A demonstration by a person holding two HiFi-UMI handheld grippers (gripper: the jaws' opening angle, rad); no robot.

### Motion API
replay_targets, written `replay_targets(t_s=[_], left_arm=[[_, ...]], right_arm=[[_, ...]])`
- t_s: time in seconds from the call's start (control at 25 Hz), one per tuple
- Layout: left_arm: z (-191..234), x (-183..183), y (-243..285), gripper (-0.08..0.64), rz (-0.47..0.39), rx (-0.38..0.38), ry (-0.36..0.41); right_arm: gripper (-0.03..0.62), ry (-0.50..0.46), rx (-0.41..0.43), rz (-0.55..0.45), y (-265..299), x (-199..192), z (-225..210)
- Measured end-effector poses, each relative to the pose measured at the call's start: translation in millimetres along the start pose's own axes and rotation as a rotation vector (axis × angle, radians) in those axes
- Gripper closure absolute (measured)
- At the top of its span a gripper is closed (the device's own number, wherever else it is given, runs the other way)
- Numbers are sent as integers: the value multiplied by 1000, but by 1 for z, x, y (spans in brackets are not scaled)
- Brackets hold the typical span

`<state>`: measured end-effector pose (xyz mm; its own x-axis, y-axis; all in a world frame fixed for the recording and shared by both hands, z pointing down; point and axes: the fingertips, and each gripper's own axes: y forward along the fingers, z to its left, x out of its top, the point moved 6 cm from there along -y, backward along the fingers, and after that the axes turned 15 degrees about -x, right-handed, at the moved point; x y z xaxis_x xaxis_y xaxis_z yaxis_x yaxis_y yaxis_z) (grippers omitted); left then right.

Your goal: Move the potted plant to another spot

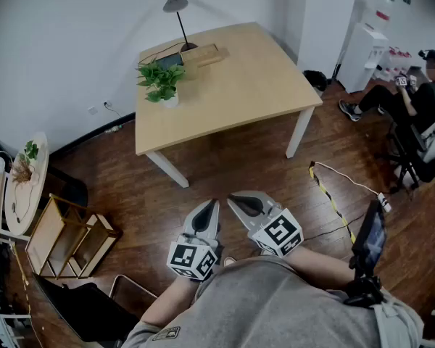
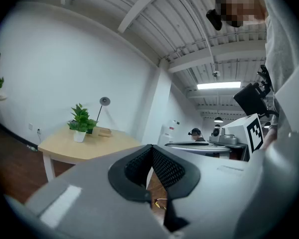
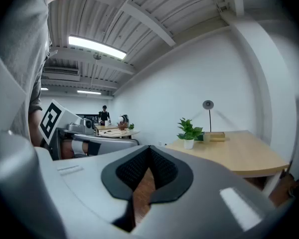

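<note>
The small, leafy green potted plant [image 1: 162, 82], in a white pot, stands upright near the far left corner of the pale rectangular wooden table [image 1: 239, 93], close to the wall. Just behind it rises a black desk lamp [image 1: 176, 6] on a thin stem, and to its right lies a flat light wooden block [image 1: 207, 55]. That corner reads as a parking place for things kept out of the way. The near and right stretches of the tabletop are bare, so they are likely candidates for a new spot. Nothing touches the plant.

The person stands well apart from the table, on the dark wooden floor [image 1: 225, 169] at its near side, with both tools held low in front of the body. The left gripper [image 1: 212, 207] has its jaws pressed fully together with nothing between them. The right gripper [image 1: 235, 200] is likewise closed and empty. They sit side by side, pointing roughly level toward the table. This looks like a resting carry for the walk up: the move has not begun, and the jaws must part before either can take the pot.

Farther out, a round pale side table [image 1: 18, 194] bearing small plants sits at the left, with a wooden rack [image 1: 65, 238] on the floor beside it. A seated person [image 1: 413, 96] is at the far right.
</note>
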<state>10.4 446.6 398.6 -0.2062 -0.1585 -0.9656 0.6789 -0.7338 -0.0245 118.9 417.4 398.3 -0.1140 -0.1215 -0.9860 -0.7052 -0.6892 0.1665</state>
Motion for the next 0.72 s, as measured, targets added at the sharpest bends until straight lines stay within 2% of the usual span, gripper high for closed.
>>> replay_targets(t_s=[0.2, 0.56, 0.72], left_arm=[[6, 6, -8, 560, 7, 22, 2], [7, 4, -13, 560, 12, -7, -5], [15, 10, -20, 560, 13, 6, -8]], right_arm=[[586, -1, 21, -3, 7, 3, 6], [587, 1, -2, 16, 5, 0, 12], [586, 0, 16, 11, 16, 5, 21]])
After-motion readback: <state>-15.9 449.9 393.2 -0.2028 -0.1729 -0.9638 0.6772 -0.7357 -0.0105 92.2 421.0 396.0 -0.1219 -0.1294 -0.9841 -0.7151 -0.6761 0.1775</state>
